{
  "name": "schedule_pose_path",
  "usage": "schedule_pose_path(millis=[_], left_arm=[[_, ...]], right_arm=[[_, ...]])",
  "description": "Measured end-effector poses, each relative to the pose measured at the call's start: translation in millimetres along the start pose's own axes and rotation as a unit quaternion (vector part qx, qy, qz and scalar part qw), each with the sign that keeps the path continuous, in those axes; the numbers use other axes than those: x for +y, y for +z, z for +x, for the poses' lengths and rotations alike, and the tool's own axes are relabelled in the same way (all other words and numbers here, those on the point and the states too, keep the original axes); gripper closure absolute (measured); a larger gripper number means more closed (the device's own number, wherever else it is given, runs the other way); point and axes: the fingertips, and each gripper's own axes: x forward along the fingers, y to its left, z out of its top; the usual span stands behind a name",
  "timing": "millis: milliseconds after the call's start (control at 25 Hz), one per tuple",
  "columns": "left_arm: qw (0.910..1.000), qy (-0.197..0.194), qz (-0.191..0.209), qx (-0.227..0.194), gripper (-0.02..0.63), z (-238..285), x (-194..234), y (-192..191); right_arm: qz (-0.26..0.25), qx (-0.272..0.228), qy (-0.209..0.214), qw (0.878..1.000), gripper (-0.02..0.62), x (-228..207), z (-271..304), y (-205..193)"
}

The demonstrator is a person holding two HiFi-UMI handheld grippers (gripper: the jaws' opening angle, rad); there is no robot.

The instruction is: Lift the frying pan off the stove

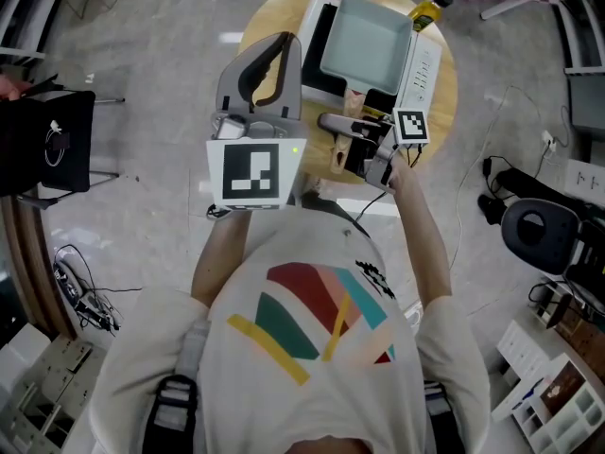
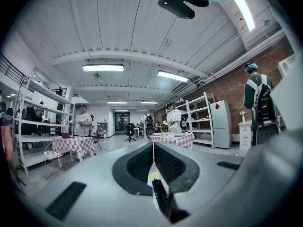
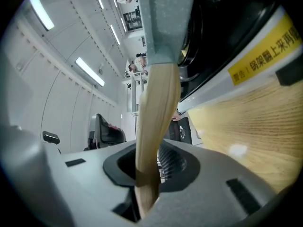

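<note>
A square grey-green frying pan (image 1: 364, 45) rests on the black-and-white stove (image 1: 421, 69) on a round wooden table (image 1: 255, 26). Its wooden handle (image 1: 338, 157) points toward me. My right gripper (image 1: 342, 130) is shut on that handle. In the right gripper view the handle (image 3: 156, 112) runs between the jaws of the right gripper (image 3: 150, 162) up to the pan body (image 3: 163, 18), with the stove (image 3: 246, 46) beside it. My left gripper (image 1: 280, 43) is held up high over the table's left side. In its own view the left gripper (image 2: 153, 148) is shut on nothing.
A yellow-capped bottle (image 1: 427, 10) stands behind the stove. A black chair (image 1: 47, 140) is at the left, and cables and white shelving lie on the floor at the right. The left gripper view shows people (image 2: 83, 122) and checkered tables (image 2: 73, 145) across the room.
</note>
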Motion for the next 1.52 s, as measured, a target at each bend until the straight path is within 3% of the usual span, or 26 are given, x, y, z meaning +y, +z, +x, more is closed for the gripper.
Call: schedule_pose_path(millis=[160, 520, 720, 1520], left_arm=[[1.0000, 0.001, -0.005, 0.002, 0.598, 3.0, 0.7, -2.1], [0.9999, -0.001, -0.006, 0.009, 0.598, 3.1, 2.9, -6.4], [0.9994, 0.001, -0.027, -0.021, 0.598, 11.1, 3.5, -3.7], [0.9993, -0.004, -0.031, -0.022, 0.598, 9.9, -1.9, -4.9]], right_arm=[[-0.006, 0.010, -0.008, 1.000, 0.578, 2.0, 0.3, 2.6], [0.000, 0.010, -0.006, 1.000, 0.583, 2.7, 1.5, 1.9], [-0.013, 0.007, -0.007, 1.000, 0.586, 4.4, -0.6, 4.6], [-0.069, 0.021, -0.050, 0.996, 0.592, 11.9, -4.1, 9.3]])
